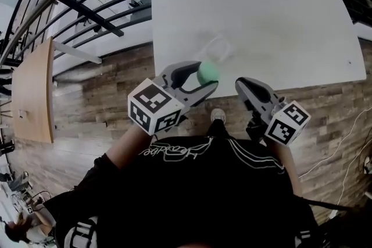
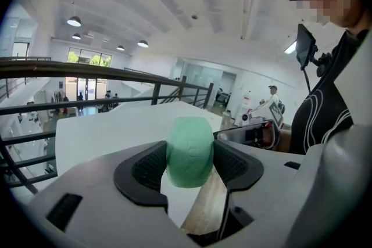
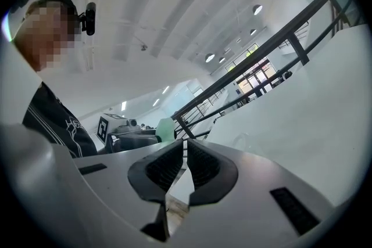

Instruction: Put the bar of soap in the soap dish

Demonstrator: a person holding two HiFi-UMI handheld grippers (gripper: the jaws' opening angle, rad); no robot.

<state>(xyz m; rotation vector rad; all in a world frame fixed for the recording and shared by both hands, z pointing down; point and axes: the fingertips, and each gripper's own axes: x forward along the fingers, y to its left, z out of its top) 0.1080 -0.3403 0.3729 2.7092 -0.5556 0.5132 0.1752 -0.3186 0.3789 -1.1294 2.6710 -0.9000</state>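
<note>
A pale green bar of soap (image 1: pixel 207 73) is held in my left gripper (image 1: pixel 207 75), whose pads press on both its sides. In the left gripper view the soap (image 2: pixel 190 151) stands upright between the dark pads, over the near edge of the white table (image 2: pixel 104 130). A clear soap dish (image 1: pixel 219 49) lies on the table just beyond the soap. My right gripper (image 1: pixel 240 86) hangs to the right of the soap, off the table's front edge. Its jaws are shut with nothing between them (image 3: pixel 186 162). The dish (image 3: pixel 242 140) shows faintly in the right gripper view.
The white table (image 1: pixel 279 20) stands on a wood-plank floor (image 1: pixel 99 101). A black railing (image 1: pixel 70 6) curves behind and to the left of it, and a wooden board (image 1: pixel 32 90) lies at far left. Cables (image 1: pixel 349 148) trail at the right.
</note>
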